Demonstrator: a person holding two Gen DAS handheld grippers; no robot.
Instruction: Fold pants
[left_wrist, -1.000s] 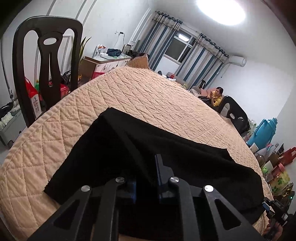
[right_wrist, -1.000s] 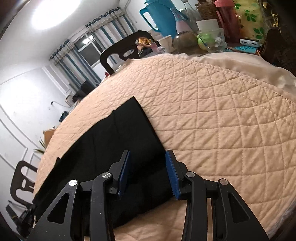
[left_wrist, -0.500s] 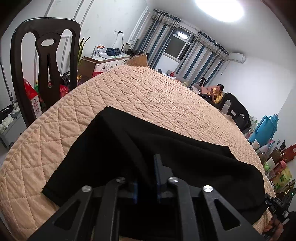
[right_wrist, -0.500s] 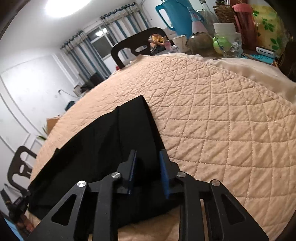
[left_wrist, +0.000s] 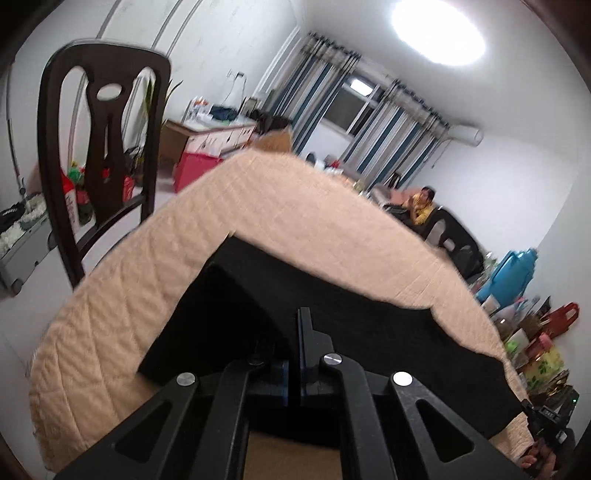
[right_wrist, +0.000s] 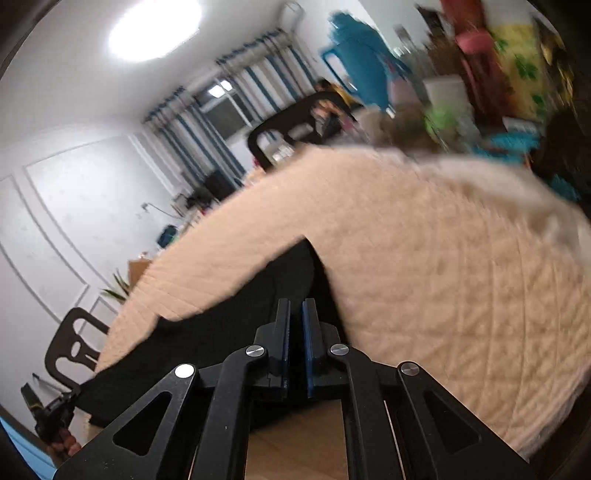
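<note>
Black pants (left_wrist: 362, 332) lie on a peach quilted table cover (left_wrist: 295, 221). My left gripper (left_wrist: 295, 332) is shut on the near edge of the pants and holds a fold of cloth raised. In the right wrist view the pants (right_wrist: 221, 332) stretch to the left, and my right gripper (right_wrist: 295, 317) is shut on their near right edge. The quilted cover (right_wrist: 443, 258) fills the right of that view. Both views are blurred by motion.
A dark chair (left_wrist: 103, 155) stands at the table's left. Another dark chair (right_wrist: 295, 125) stands at the far side. A blue jug (left_wrist: 513, 269), bottles and bags crowd the table's right end (right_wrist: 480, 74). A person (left_wrist: 421, 206) sits far back.
My right gripper closed from open onto the pants edge. Both grippers have lifted and tilted upward, raising the near edge of the pants; the views are now blurred.
</note>
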